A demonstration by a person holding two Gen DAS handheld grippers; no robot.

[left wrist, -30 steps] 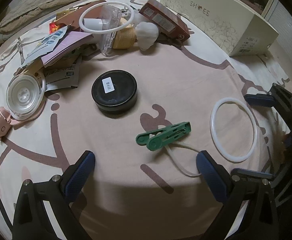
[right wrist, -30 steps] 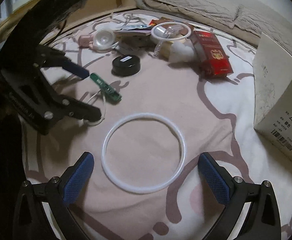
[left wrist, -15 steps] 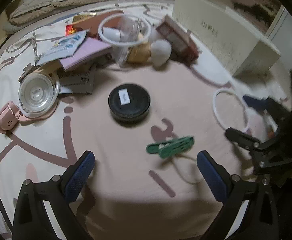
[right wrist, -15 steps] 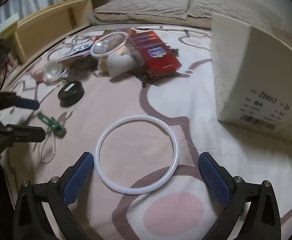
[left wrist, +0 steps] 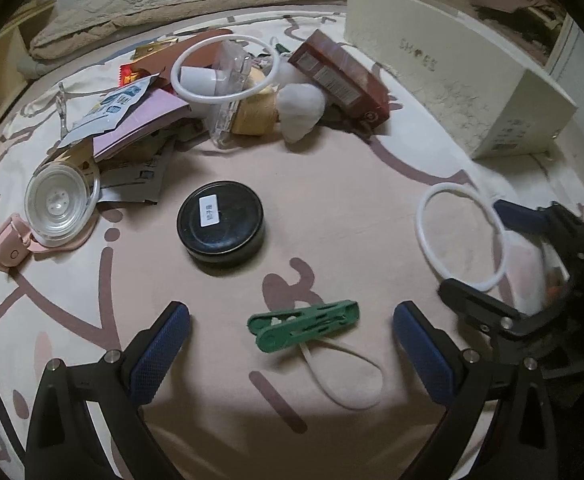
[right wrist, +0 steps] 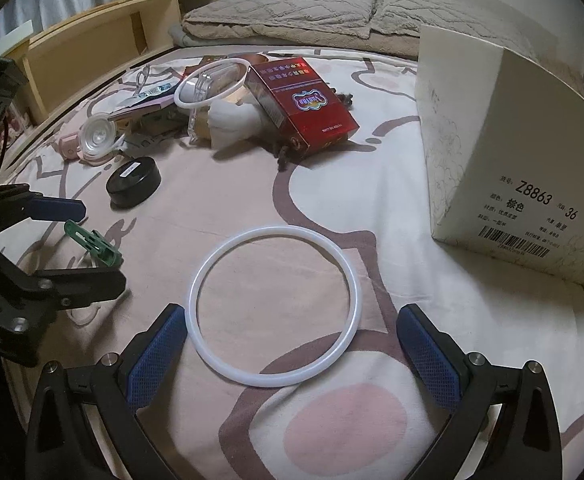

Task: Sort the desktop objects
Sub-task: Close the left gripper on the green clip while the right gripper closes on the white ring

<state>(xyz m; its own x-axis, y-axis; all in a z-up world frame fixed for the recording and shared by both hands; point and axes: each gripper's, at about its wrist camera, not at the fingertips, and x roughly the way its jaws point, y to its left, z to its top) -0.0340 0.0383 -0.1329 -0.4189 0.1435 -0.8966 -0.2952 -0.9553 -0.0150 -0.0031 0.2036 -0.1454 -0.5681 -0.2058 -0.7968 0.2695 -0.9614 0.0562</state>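
Bedding in a pink-and-cream pattern (right wrist: 372, 184) carries every item; the surface is a bed.

Left gripper (left wrist: 292, 344): blue-padded fingers (left wrist: 159, 348) spread wide apart, holding nothing. Between them, touching neither, lies a green plastic clothes peg (left wrist: 304, 325) with a loop of white cord (left wrist: 344, 376) trailing from it toward the camera.

Right gripper (right wrist: 292, 352): fingers likewise wide apart and empty. A white ring of rubbery material (right wrist: 273, 306) lies flat on the bedding between and just ahead of them; its near-left edge sits just beside the left-hand pad (right wrist: 155, 360) (contact cannot be confirmed). In the left wrist view the same ring (left wrist: 460, 236) shows at the right, between the right gripper's two fingers.

Beyond the peg, apart from it, stands a round black tin with a white label (left wrist: 220, 222). Further back is a heap: a second white ring (left wrist: 225, 72) resting on a clear plastic case (left wrist: 227, 92), a dark red carton (left wrist: 340, 78), a white crumpled wad (left wrist: 300, 110), a pink card (left wrist: 143, 120) and printed sachets (left wrist: 109, 106). Left of the tin, a clear round lid (left wrist: 57, 204) rests against a small pink device (left wrist: 7, 246).

A cream shoe box marked Z8863 (right wrist: 504, 152) stands at the right, well apart from the heap. Beige pillows (right wrist: 292, 12) line the far edge.
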